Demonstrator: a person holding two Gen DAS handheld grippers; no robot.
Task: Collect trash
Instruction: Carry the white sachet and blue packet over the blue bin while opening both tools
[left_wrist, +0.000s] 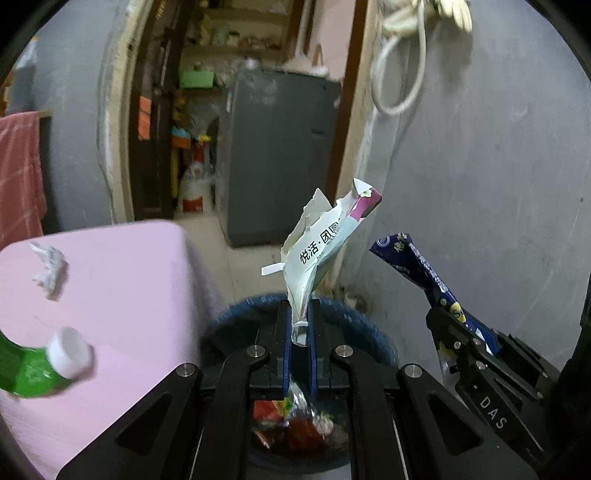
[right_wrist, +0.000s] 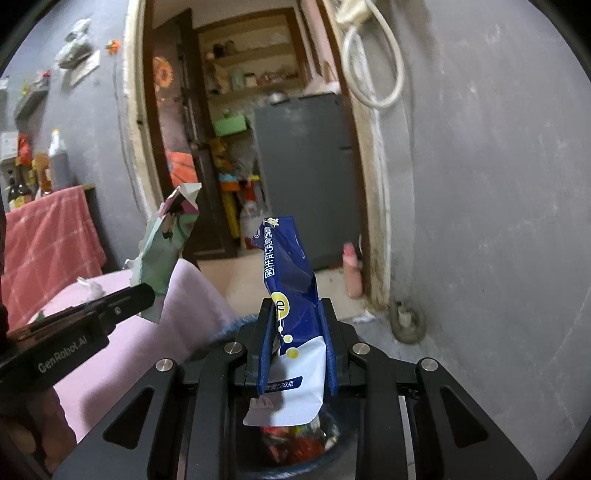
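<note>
My left gripper (left_wrist: 299, 314) is shut on a crumpled white and pale green wrapper (left_wrist: 321, 243) with black Chinese print, held upright above a blue trash bin (left_wrist: 369, 325) that holds colourful trash. The wrapper also shows in the right wrist view (right_wrist: 162, 243). My right gripper (right_wrist: 297, 314) is shut on a blue and white snack bag (right_wrist: 290, 280), held over the same bin (right_wrist: 236, 325). That bag shows at the right of the left wrist view (left_wrist: 417, 269).
A pink-covered table (left_wrist: 122, 295) stands left of the bin, with a crumpled white paper (left_wrist: 50, 269) and a green bottle with a white cap (left_wrist: 40, 365) on it. A grey wall is on the right, an open doorway with a grey cabinet (left_wrist: 277, 155) behind.
</note>
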